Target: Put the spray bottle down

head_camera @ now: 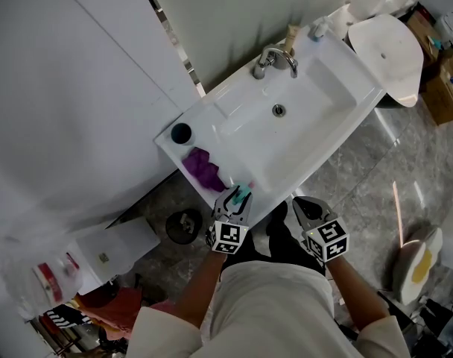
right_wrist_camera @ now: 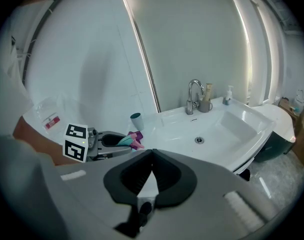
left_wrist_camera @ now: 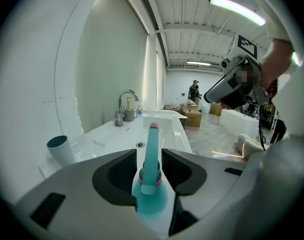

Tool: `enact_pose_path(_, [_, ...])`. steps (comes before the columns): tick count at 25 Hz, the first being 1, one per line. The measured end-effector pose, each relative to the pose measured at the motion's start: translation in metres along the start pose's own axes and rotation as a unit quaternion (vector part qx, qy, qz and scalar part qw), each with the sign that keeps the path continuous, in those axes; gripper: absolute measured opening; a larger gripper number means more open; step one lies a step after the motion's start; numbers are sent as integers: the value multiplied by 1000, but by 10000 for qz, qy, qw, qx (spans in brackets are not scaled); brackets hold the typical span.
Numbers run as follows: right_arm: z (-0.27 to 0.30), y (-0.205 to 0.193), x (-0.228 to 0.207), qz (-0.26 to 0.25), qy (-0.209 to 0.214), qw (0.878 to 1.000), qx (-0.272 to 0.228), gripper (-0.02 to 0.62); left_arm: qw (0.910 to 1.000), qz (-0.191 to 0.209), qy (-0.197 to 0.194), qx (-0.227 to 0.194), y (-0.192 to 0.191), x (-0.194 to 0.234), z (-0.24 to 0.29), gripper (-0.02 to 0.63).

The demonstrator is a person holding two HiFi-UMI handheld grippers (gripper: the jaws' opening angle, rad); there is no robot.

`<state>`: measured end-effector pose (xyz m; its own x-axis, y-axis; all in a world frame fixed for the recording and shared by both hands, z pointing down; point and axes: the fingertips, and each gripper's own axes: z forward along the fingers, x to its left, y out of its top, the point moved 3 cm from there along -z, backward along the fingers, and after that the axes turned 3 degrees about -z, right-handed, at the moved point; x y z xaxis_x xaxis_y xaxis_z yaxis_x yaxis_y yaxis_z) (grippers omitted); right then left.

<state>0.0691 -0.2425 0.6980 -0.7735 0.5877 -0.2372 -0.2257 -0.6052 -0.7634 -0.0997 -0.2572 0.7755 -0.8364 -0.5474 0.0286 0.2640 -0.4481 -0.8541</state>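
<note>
A teal spray bottle (head_camera: 242,195) with a pink ring lies between the jaws of my left gripper (head_camera: 235,194), at the front rim of the white sink (head_camera: 211,121). In the left gripper view the spray bottle (left_wrist_camera: 151,159) points its nozzle toward the basin, and the left gripper (left_wrist_camera: 149,152) stands open, with narrow gaps between its pads and the bottle's neck. The right gripper view shows the spray bottle (right_wrist_camera: 126,140) in the left gripper (right_wrist_camera: 119,140) from the side. My right gripper (head_camera: 301,204) hovers in front of the sink and holds nothing. In its own view the right gripper (right_wrist_camera: 152,152) is shut, tips touching.
A purple cloth (head_camera: 204,168) lies on the sink's left ledge next to a dark cup (head_camera: 181,133). The faucet (head_camera: 271,57) and soap bottles (head_camera: 318,28) stand at the back. A toilet (head_camera: 390,47) is at the right, and a round bin (head_camera: 183,226) sits under the sink.
</note>
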Motion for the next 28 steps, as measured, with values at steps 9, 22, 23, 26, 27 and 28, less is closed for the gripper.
enact_pose_path(9, [1, 10, 2, -99, 47, 9999, -95, 11, 9998, -202, -23, -27, 10, 8, -11, 178])
enact_pose_path(22, [4, 56, -3, -400, 163, 9981, -443, 11, 9980, -523, 195, -301, 58, 31, -45, 166])
enact_pose_path(23, [4, 59, -3, -433, 174, 9978, -471, 11, 9976, -547, 261, -345, 63, 33, -49, 156])
enact_pose_path(26, [3, 69, -5, -517, 203, 9969, -552, 11, 9960, -607, 481, -439, 73, 44, -62, 141])
enact_pose_path(27, [2, 74, -5, -540, 210, 9966, -589, 11, 9954, -628, 568, -444, 76, 49, -67, 135])
enact_pose_path(28, [1, 79, -5, -567, 216, 9961, -641, 11, 9947, -659, 661, -438, 77, 54, -71, 132])
